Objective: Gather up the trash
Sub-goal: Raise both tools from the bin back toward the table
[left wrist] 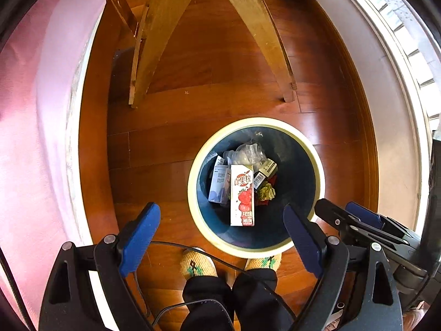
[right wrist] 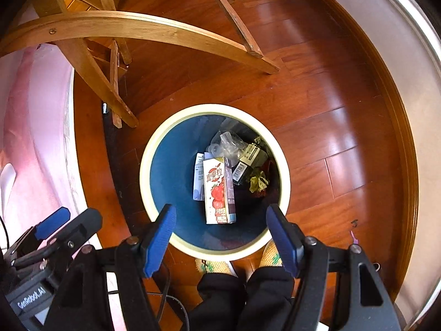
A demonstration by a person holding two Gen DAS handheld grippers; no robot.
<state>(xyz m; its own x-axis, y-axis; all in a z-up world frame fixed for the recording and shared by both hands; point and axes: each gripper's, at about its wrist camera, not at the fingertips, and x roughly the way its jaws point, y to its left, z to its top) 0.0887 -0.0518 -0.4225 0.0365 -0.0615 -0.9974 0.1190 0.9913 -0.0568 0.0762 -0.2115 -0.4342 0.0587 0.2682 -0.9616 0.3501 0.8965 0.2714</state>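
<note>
Both the left gripper (left wrist: 222, 230) and right gripper (right wrist: 220, 226) hang wide open and empty over the bin (left wrist: 193, 193), its strawberry carton (left wrist: 242, 195) dropped, more trash to fetch next.

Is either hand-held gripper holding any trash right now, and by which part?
Nothing is held. The left hand-held gripper and right hand-held gripper are both open and empty above the bin.
</note>
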